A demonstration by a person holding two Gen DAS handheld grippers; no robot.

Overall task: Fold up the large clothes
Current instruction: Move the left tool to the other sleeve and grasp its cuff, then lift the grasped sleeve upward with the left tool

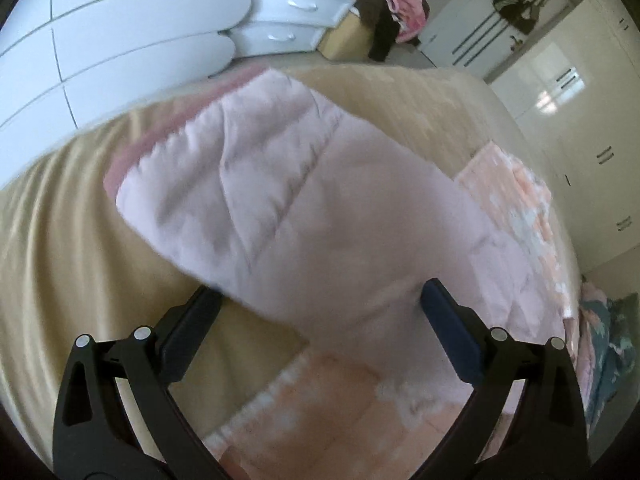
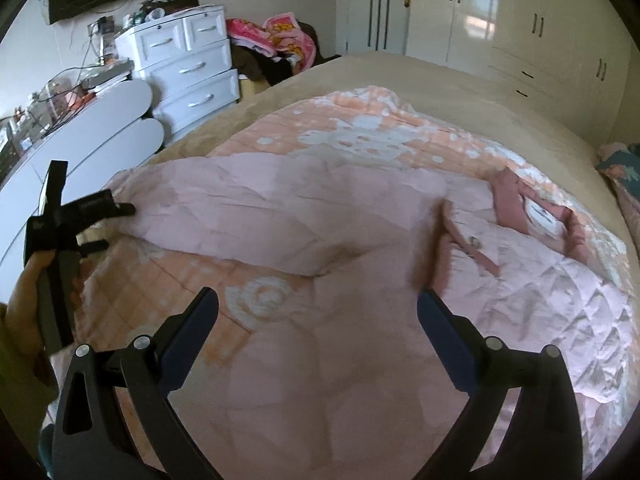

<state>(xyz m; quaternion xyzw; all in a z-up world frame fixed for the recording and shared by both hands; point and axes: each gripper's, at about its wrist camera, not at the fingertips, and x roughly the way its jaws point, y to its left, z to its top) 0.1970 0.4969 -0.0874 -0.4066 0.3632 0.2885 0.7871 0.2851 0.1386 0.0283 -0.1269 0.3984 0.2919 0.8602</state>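
Observation:
A pale pink quilted jacket (image 2: 340,208) lies spread on a peach flowered blanket (image 2: 360,128) on the bed. Its darker pink collar (image 2: 516,200) is at the right. One sleeve (image 1: 248,184) stretches away to the left, with a darker pink cuff (image 1: 132,152) at its end. My left gripper (image 1: 320,300) is open, its jaws wide on either side of the sleeve near its base. It also shows in the right wrist view (image 2: 108,224), open at the sleeve end. My right gripper (image 2: 318,300) is open and empty above the jacket's body, near the front opening edge (image 2: 440,248).
The bed has a beige cover (image 1: 60,240). A white drawer unit (image 2: 192,72) and white curved boards (image 2: 100,132) stand left of the bed. A pile of coloured cloth (image 2: 280,36) lies behind. White wardrobes (image 2: 520,32) line the far right. A patterned pillow (image 2: 624,168) sits at the right edge.

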